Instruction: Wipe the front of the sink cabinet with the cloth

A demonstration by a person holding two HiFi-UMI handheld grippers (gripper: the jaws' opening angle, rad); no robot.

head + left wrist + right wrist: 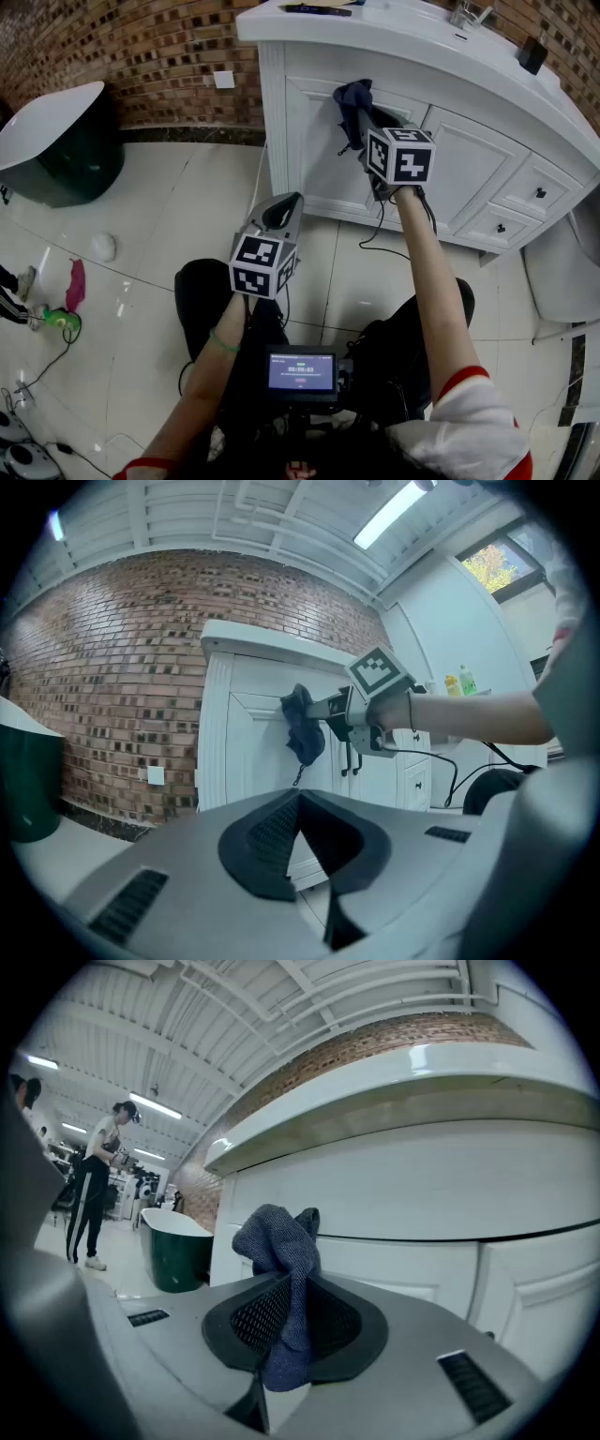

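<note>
One cloth (354,99) in right tongs (292,1316), cabinet (314,183) ahead, tub (86,157) aside

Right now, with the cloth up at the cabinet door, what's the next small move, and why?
Probably press the dark blue knitted cloth flat against the white panelled cabinet door and sweep sideways. The right hand-held gripper is shut on the cloth, which is bunched near the door's top; whether it touches the door is unclear. The left hand-held gripper hangs back, shut and empty.
</note>
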